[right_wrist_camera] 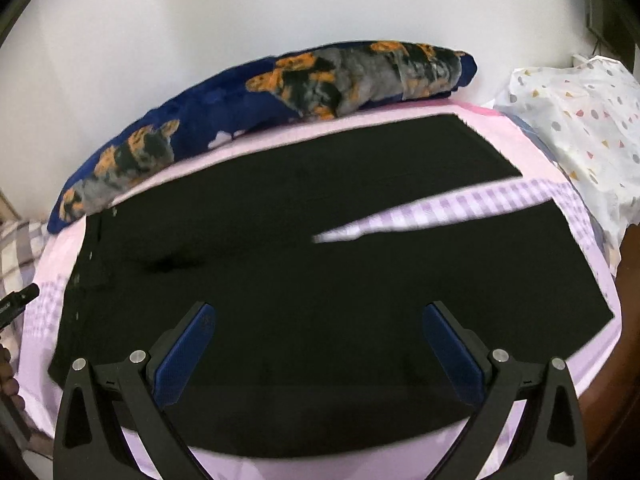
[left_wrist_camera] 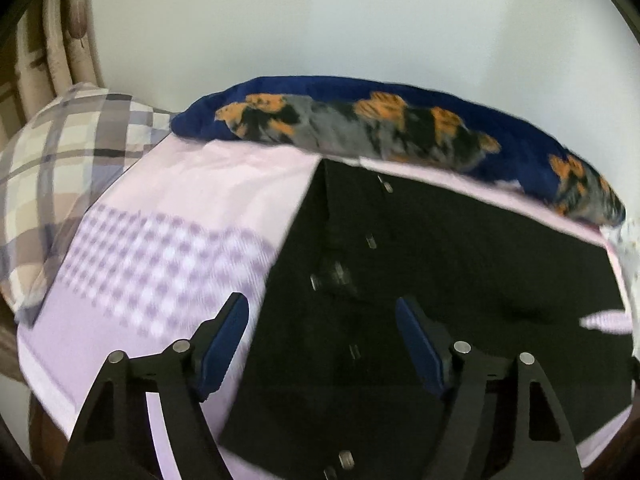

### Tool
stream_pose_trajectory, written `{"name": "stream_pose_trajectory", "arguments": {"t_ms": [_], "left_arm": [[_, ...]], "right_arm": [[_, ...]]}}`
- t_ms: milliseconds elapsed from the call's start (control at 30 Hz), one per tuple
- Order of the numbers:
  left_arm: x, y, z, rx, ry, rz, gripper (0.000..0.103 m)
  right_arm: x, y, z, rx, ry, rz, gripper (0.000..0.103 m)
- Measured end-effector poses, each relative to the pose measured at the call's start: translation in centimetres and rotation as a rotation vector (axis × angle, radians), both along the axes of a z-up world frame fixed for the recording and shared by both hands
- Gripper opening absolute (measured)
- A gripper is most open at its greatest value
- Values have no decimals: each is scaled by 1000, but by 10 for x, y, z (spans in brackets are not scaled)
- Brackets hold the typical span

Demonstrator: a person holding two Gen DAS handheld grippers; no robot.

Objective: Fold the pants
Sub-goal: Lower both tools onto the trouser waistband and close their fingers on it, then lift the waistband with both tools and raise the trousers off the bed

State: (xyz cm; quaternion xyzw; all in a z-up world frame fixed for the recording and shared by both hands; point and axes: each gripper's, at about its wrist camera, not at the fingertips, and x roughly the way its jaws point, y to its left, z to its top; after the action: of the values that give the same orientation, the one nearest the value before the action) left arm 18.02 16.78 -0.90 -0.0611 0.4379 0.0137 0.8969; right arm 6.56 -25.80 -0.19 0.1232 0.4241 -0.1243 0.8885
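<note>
Black pants (right_wrist_camera: 280, 280) lie flat on the lilac bedsheet (left_wrist_camera: 168, 200), 2 legs slightly parted. The left hand-held gripper (left_wrist_camera: 320, 316) and the right hand-held gripper (right_wrist_camera: 318, 324) hover above, both released and grasping nothing.

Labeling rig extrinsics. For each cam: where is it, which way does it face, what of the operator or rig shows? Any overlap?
Left wrist: sits on the left gripper, looks along its open fingers across the waistband end of the black pants toward a plaid pillow and the wall.
Right wrist: sits on the right gripper, also open, above the pant legs; the other gripper's tip and the person's fingers show at the left edge.
Shared: pants, pink bedsheet, blue patterned blanket.
</note>
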Motion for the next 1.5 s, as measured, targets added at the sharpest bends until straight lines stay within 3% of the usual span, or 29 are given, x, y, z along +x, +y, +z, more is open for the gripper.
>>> {"name": "stream_pose_trajectory", "arguments": {"t_ms": [200, 267, 433, 500, 600, 833, 1200, 1300, 1500], "left_arm": [[75, 28, -11, -189, 36, -65, 74], [102, 34, -21, -271, 67, -83, 70], [157, 47, -55, -466, 160, -88, 47], [172, 51, -68, -526, 195, -83, 46], [187, 58, -82, -557, 223, -70, 45], [216, 58, -99, -659, 259, -111, 30], [252, 55, -107, -699, 256, -164, 30], [245, 59, -107, -676, 221, -133, 6], [213, 60, -72, -718, 41, -150, 6]], "right_arm": [[38, -1, 2, 80, -52, 73, 103], [49, -5, -2, 122, -45, 68, 103], [73, -13, -19, 224, -24, 40, 103], [80, -12, -24, 222, -17, 35, 103], [91, -11, -30, 206, -3, 33, 103], [121, 0, -44, 171, 30, 65, 103], [168, 20, -51, 160, 14, 210, 103], [188, 25, -50, 137, 24, 284, 103], [233, 27, -44, 86, 65, 517, 103]]}}
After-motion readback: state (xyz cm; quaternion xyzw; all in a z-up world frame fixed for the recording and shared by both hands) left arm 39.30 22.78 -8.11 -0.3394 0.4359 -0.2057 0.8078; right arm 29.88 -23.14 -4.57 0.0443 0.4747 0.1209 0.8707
